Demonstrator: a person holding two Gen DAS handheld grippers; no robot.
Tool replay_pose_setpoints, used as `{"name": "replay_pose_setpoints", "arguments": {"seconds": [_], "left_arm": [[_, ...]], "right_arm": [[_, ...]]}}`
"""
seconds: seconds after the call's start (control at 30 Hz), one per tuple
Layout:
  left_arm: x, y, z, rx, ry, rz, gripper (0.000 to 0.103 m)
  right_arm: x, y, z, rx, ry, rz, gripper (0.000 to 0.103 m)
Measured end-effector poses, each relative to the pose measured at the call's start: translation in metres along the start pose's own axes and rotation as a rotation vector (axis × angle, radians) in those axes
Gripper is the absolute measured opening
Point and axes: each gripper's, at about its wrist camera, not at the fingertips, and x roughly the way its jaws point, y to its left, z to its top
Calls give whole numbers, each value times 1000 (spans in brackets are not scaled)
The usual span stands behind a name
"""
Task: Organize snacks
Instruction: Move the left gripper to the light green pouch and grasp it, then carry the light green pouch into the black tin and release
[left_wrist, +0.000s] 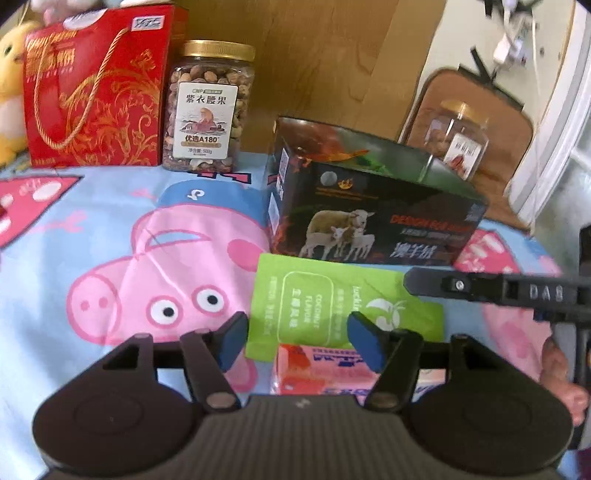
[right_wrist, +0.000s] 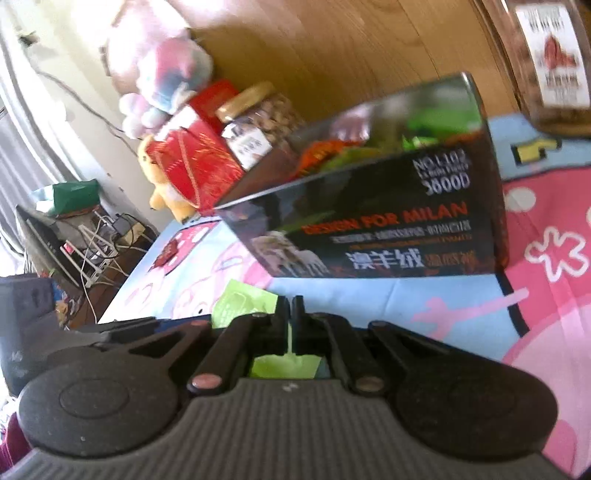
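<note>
A: Landmark for this entry is the dark box (left_wrist: 373, 206) printed with sheep, which stands on the cartoon-pig sheet (left_wrist: 122, 236). Where is the green packet?

B: The green packet (left_wrist: 325, 310) lies flat on the sheet just in front of the dark box, its far edge almost touching the box's printed face. A pink packet (left_wrist: 325, 369) lies nearer than the green one and partly over its near edge.

A: Left gripper?

B: The left gripper (left_wrist: 297, 338) hovers over the green and pink packets, in front of the dark box. Its jaws stand about half apart, blue pads (left_wrist: 231, 341) showing, nothing pressed between them.

A: Right gripper?

B: The right gripper (right_wrist: 290, 308) sits in front of the dark box's near corner. Its jaws are closed tight and pinch the green packet's edge; in the right wrist view a strip of green passes between the fingers and spreads behind them.

A: Other items?

B: Behind the dark box and to its left stand a nut jar (left_wrist: 212, 107) with a gold lid and a red gift box (left_wrist: 96, 88). A second jar (left_wrist: 461, 140), blurred, shows behind the dark box to its right.
</note>
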Motion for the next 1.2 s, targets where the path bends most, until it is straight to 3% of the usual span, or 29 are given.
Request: {"name": "replay_pose_setpoints", "arguments": {"seconds": [0.17,0.37,0.63,0.8,0.9,1.07,1.2], "left_arm": [[-8,16,-5,-99,-10,-127,64],[-21,16,-13,-72,-56,-175,68],[-29,11,-17,-30,-81,-182,69],[-27,8,-19,-8,-81,-163,69],[-28,6,-20,-8,-84,-151,68],[-37,1,1,-15,-122,-150,65],[-48,-13,40,16,-200,-178,65]], "right_arm": [[-21,15,-9,-98,-81,34,4],[-35,46,-46,-382,-139,-27,5],[-39,32,-49,-281,-145,92,14],[-27,40,-53,-332,-90,51,21],[-21,42,-53,-344,-54,29,18],[-29,55,-56,-413,-129,-22,10],[-44,67,-25,-461,-243,-25,6]]}}
